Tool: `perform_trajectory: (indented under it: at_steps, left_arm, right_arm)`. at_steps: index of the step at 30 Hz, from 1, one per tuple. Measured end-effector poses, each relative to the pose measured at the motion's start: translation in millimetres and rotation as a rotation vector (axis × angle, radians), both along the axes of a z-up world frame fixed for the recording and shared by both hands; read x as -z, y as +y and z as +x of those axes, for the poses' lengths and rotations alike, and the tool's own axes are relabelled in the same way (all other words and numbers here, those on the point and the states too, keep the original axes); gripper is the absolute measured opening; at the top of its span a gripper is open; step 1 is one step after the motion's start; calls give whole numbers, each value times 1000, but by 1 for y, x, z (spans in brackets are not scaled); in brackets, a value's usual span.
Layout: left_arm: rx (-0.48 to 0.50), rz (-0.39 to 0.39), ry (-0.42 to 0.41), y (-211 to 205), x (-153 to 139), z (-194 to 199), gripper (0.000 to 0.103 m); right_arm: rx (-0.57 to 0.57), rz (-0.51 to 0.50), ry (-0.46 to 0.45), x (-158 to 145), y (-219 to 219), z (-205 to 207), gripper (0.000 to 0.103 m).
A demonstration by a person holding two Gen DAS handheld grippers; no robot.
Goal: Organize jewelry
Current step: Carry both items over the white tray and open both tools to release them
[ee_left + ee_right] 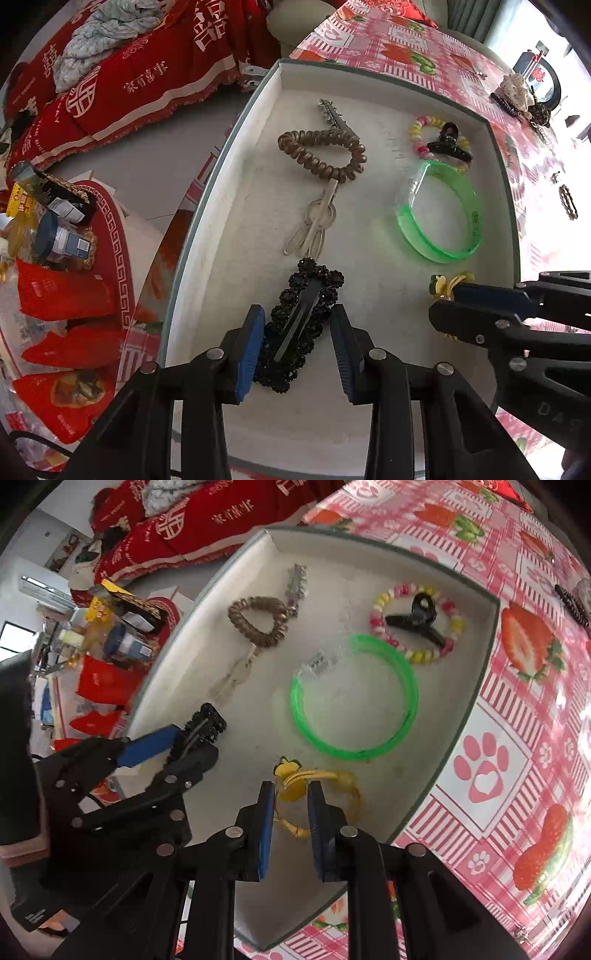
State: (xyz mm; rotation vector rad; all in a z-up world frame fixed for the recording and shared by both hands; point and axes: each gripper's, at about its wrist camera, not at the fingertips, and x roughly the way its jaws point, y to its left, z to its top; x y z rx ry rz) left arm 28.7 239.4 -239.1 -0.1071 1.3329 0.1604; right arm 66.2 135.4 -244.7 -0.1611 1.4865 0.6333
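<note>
Left wrist view: left tool grips the black beaded hair clip, right tool the yellow hair tie; lower both flat before releasing.

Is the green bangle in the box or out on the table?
In. The green bangle lies flat on the white floor inside the box.

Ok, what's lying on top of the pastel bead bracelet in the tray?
A black claw clip lies across the bead bracelet, inside the white tray. The beads under the clip are hidden.
</note>
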Motion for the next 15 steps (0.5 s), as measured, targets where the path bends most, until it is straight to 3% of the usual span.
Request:
perform_trajectory:
  at_steps: [6, 9, 12, 15]
  left_arm:
    - [26, 17, -15, -1, 0, 6, 44]
    - [28, 38, -17, -1, -1, 8, 58]
    - [30, 40, -24, 0, -4, 9, 58]
    - [27, 41, -23, 1, -6, 9, 58]
  right_arm:
    - [27, -1, -11, 6, 2, 8, 20]
    - [38, 1, -5, 6, 4, 13, 20]
    - [42, 5, 9, 6, 6, 15, 21]
    - [47, 11, 16, 4, 0, 15, 32]
